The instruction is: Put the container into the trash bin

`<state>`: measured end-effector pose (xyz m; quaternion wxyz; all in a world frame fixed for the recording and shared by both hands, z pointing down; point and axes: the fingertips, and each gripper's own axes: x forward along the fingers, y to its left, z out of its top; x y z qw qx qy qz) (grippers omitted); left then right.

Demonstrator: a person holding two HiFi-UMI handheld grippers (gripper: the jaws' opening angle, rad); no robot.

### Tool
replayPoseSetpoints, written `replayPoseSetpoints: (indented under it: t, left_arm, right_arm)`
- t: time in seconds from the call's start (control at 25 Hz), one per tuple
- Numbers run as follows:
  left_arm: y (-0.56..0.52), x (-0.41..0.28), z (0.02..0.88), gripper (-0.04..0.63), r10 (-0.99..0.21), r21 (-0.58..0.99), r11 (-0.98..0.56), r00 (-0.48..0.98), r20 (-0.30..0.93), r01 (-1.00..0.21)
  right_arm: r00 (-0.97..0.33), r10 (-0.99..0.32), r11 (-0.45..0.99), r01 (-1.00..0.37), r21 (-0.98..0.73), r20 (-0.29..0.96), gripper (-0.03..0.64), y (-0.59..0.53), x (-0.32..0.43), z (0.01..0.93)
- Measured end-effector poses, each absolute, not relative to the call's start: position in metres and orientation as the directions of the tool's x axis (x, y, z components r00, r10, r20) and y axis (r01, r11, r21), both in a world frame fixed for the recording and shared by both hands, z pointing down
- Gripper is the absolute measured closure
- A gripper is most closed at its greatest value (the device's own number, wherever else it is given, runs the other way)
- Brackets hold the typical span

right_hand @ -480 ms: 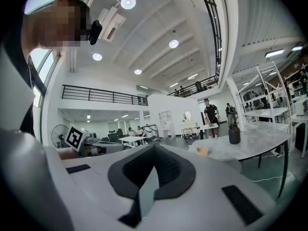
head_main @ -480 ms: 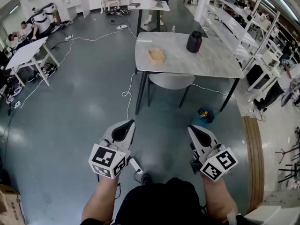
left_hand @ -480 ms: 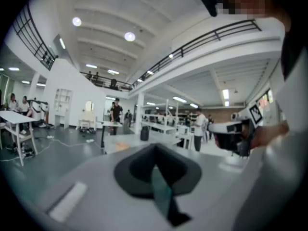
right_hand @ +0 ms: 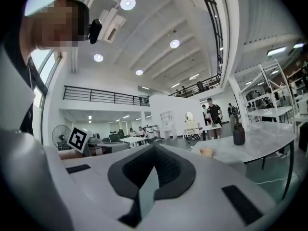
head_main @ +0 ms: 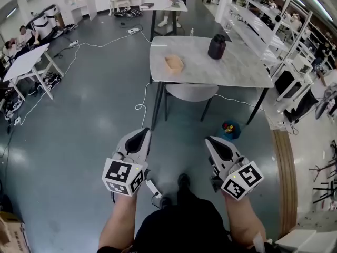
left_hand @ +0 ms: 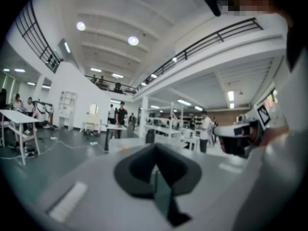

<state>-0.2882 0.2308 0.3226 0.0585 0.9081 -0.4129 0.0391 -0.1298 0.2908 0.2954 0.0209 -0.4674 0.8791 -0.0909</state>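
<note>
A tan, bowl-like container (head_main: 174, 63) lies on the grey table (head_main: 242, 70) far ahead of me, small also in the right gripper view (right_hand: 206, 151) and the left gripper view (left_hand: 126, 147). A small blue bin (head_main: 229, 129) with colourful contents stands on the floor by the table's near right leg. My left gripper (head_main: 141, 136) (left_hand: 155, 150) and right gripper (head_main: 215, 143) (right_hand: 153, 150) are held side by side over the floor, well short of the table. Both are shut and hold nothing.
A dark jar (head_main: 217, 46) (right_hand: 238, 134) stands on the table right of the container. A round stool (head_main: 192, 92) is tucked under the table and a white cable (head_main: 143, 107) trails on the floor. Shelving (head_main: 263, 20) lines the right side. White tables (head_main: 26, 59) stand left, with people at the far end.
Both grippers have edged slightly forward and toward each other. The person's shoe has come into sight between them. The table and container keep their places.
</note>
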Motion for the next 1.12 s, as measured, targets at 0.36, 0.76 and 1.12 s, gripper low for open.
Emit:
replayPoseSetpoints:
  t: [0.36, 0.76, 1.12]
  left_arm:
    - [0.186, -0.271, 0.360, 0.589, -0.744, 0.092, -0.630, 0.633, 0.213, -0.771]
    - [0.066, -0.220, 0.350, 0.589, -0.775, 0.105, -0.585, 0.592, 0.219, -0.804]
    - [0.023, -0.180, 0.356, 0.589, -0.761, 0.091, -0.598, 0.600, 0.247, -0.796]
  right_arm:
    - [-0.597, -0.796, 0.576, -0.797, -0.182, 0.101, 0.627, 0.226, -0.105, 0.326]
    - [-0.696, -0.711, 0.667, -0.713, -0.216, 0.103, 0.626, 0.117, -0.076, 0.334]
    - [-0.705, -0.698, 0.666, -0.704, -0.245, 0.128, 0.626, 0.066, -0.039, 0.348]
